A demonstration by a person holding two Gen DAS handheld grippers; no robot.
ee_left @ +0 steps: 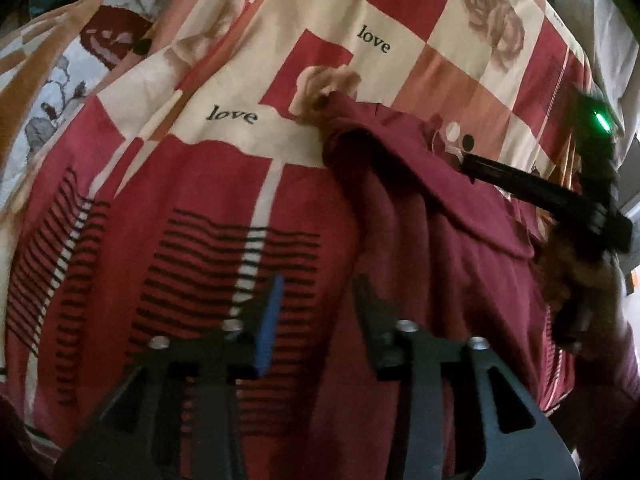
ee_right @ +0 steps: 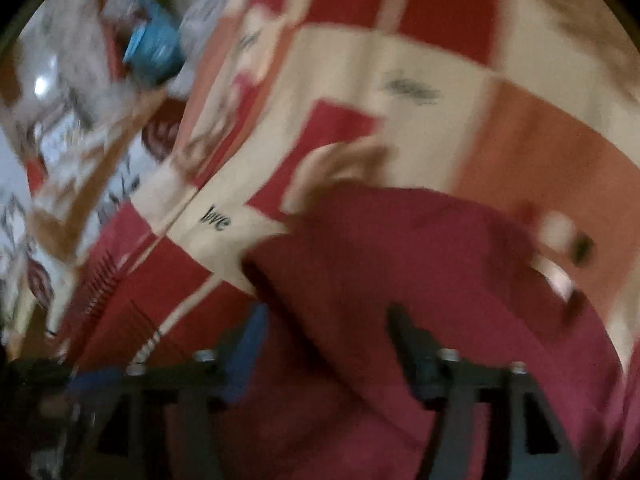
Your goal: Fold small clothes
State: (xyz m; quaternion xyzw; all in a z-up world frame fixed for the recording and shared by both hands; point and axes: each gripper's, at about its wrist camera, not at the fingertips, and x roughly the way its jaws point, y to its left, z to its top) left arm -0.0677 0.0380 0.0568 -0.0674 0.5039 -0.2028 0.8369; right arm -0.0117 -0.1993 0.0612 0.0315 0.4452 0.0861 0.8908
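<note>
A maroon garment [ee_left: 432, 232] lies crumpled on the bed, with a folded flap along its upper edge; it is blurred in the right wrist view [ee_right: 400, 260]. My left gripper [ee_left: 318, 300] hovers at the garment's left edge. Its jaws stand apart, and only bedsheet and the cloth's edge show in the gap. My right gripper [ee_right: 326, 336] is over the garment with wide jaws, and the cloth lies below them unpinched. One finger [ee_left: 520, 186] of the right gripper reaches across the garment's upper right part in the left wrist view.
The bedsheet [ee_left: 200, 184] is red and cream with "love" prints and striped patches. A floral cloth [ee_left: 52, 92] lies at the left. A blue object [ee_right: 154, 54] sits far back. A person's hand [ee_left: 580, 292] holds the right gripper.
</note>
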